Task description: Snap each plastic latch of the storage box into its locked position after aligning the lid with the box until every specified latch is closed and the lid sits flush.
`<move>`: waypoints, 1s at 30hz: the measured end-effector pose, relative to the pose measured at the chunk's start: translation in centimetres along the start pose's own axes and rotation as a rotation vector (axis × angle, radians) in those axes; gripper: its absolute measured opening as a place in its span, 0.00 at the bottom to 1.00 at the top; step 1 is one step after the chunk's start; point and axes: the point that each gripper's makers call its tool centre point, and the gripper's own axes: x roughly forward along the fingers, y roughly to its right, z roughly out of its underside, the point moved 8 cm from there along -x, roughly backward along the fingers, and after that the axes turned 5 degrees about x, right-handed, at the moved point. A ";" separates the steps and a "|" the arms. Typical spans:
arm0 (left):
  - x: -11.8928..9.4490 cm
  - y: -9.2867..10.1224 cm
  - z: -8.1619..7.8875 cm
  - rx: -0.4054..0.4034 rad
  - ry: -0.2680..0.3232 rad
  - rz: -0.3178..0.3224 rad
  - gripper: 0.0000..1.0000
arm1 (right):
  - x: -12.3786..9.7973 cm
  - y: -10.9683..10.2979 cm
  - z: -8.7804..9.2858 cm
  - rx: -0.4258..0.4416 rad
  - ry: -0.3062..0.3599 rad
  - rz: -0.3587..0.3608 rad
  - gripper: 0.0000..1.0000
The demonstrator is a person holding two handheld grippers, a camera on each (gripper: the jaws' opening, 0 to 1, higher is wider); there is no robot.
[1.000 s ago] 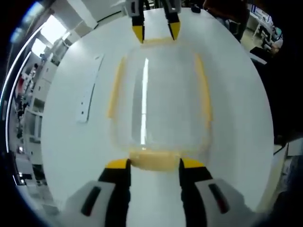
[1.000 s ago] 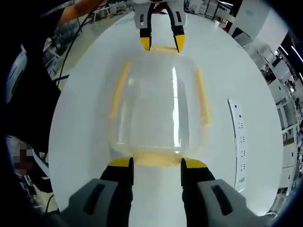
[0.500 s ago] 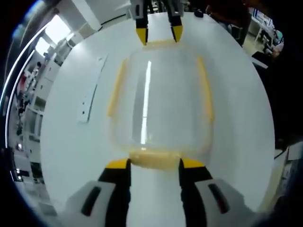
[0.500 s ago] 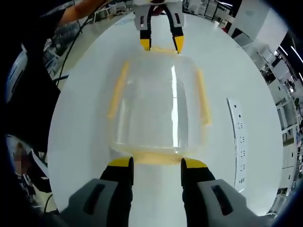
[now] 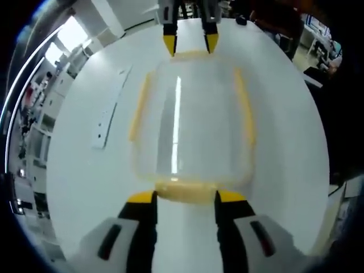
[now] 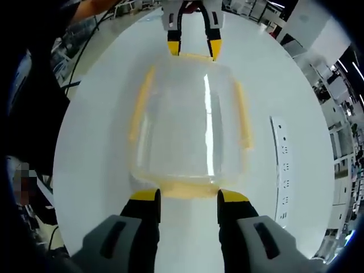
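both tongs [image 5: 180,197] [image 6: 182,196] gape at yellow end latches [image 5: 185,192]; clear storage box [image 5: 190,122] outline blurs.

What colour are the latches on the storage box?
Yellow latches on the clear storage box, best in the right gripper view.

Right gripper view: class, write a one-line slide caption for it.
Right gripper straddles the near yellow latch of a clear storage box; left gripper straddles the far latch.
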 end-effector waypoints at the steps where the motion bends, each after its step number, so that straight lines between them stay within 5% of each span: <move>1: 0.0 0.2 0.0 0.000 0.002 -0.001 0.39 | 0.0 0.0 0.0 0.002 0.001 0.002 0.39; 15: -0.2 1.2 0.6 -0.029 0.040 -0.015 0.38 | -0.2 -0.4 0.4 -0.026 0.007 0.024 0.38; 17: -0.4 1.6 1.2 -0.041 0.005 -0.002 0.28 | -0.2 -0.6 0.7 -0.031 0.006 0.017 0.38; 19: -0.6 1.8 1.5 -0.043 0.005 0.002 0.31 | -0.3 -0.9 0.8 -0.041 0.008 0.020 0.38; 24: -1.6 1.0 2.0 -0.047 0.042 -0.045 0.32 | -1.0 -0.6 0.7 -0.072 0.028 0.039 0.27; 30: -2.8 0.0 0.8 0.003 0.087 -0.114 0.25 | -1.9 -0.2 0.0 -0.091 0.023 0.093 0.17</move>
